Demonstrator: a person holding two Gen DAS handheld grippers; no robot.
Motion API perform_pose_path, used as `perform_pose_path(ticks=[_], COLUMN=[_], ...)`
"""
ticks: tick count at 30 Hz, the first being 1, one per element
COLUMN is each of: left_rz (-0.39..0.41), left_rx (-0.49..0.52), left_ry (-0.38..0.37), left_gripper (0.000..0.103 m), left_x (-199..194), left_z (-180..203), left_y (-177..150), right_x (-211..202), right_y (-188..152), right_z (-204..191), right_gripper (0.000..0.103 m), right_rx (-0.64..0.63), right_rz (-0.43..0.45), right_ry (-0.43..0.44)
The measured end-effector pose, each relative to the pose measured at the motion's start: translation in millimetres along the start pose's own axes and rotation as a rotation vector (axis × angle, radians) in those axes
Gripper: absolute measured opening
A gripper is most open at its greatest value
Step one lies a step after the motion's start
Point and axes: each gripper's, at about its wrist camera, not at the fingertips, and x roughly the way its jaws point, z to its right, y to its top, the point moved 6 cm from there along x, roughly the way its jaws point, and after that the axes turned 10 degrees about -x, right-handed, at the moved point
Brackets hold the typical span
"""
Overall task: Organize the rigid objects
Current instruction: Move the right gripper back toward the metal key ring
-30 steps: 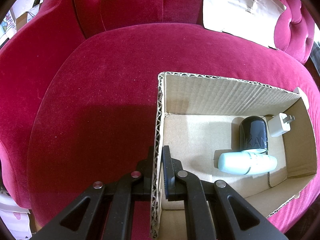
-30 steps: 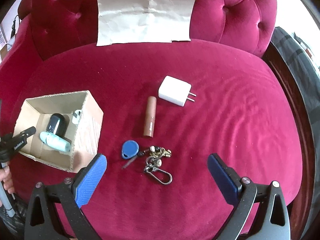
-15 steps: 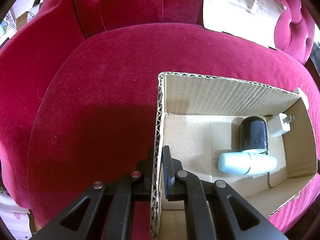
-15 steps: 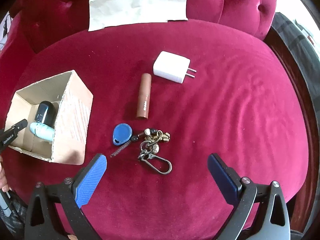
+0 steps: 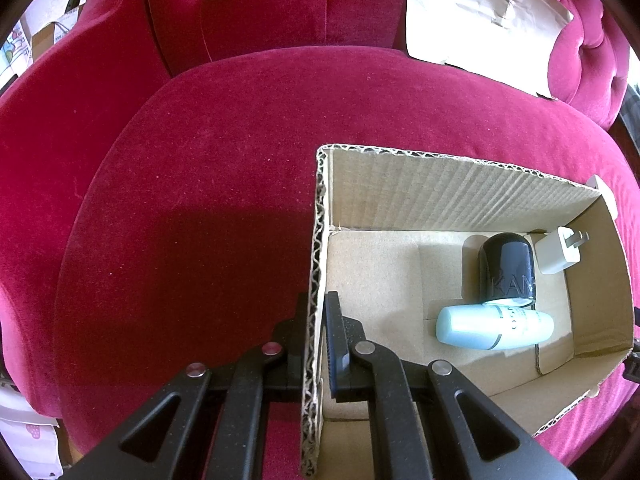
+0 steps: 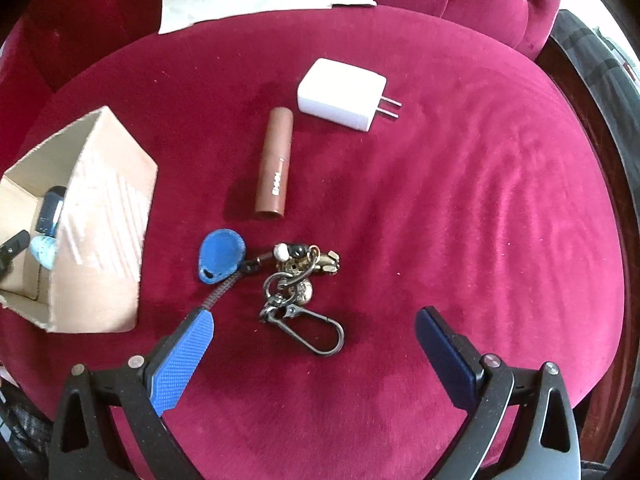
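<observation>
The right claw point(image 6: 314, 332) has dropped closer to the seat since a second ago, the keyring now large between its spread blue-padded fingers point(image 6: 182, 360), which grip nothing; the left claw point(image 5: 320, 334) has not shifted. That left claw is pressed together on the near wall of the cardboard box point(image 5: 316, 280), one finger outside, one inside the raw corrugated edge. Inside the box lie a glossy black cylindrical bottle point(image 5: 507, 268), a pale blue bottle point(image 5: 494, 327) on its side touching it, and a small white plug point(image 5: 558, 255) in the far corner. Ahead of the right claw, on the crimson velvet cushion point(image 6: 480, 200), rests the metal keyring point(image 6: 300, 292) with its carabiner and blue teardrop fob point(image 6: 220, 255). Beyond it lies a matte brown tube point(image 6: 275, 162), and just past that a smooth white charger point(image 6: 342, 94), prongs pointing right. The box stands well left of them.
</observation>
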Motion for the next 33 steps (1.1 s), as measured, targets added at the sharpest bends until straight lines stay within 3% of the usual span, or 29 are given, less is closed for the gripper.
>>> perform_pose_path(ticks=[16,18,21,22,23,24,33], left_rz=[-0.005,-0.004,-0.004,-0.004,-0.003,-0.003,-0.001], left_rx=[-0.004,-0.004,-0.004,-0.004,-0.003,-0.003,-0.003], left_ry=[-0.001,-0.001,-0.001,-0.001,-0.001,0.000,-0.001], left_gripper=[0.006,0.007,0.007,0.006,0.007,0.007,0.007], left_x=[0.8,0.8,1.0,1.0,0.6,0.6,0.5], left_z=[1.5,1.5,1.6,1.7,1.6,1.7,2.5], left_y=[0.9,0.9,0.9,0.9,0.9,0.8,0.9], right_x=[5.8,2.8,-3.6,-5.7,-7.6,-9.2,-15.9], right_y=[1.4,0.9,0.9,0.5,-0.2,-1.0,-5.0], right_z=[9.4,10.1,11.6,12.4,14.2,17.1,19.6], right_gripper=[0.101,0.094,0.073,0.056,0.029,0.016,0.016], right_rx=[0.032,0.035,0.035,0.030,0.032,0.045,0.072], right_rz=[0.023,0.030,0.045,0.050,0.053,0.054,0.054], right_ry=[-0.007,-0.007,-0.010,-0.018,-0.035,-0.046,-0.018])
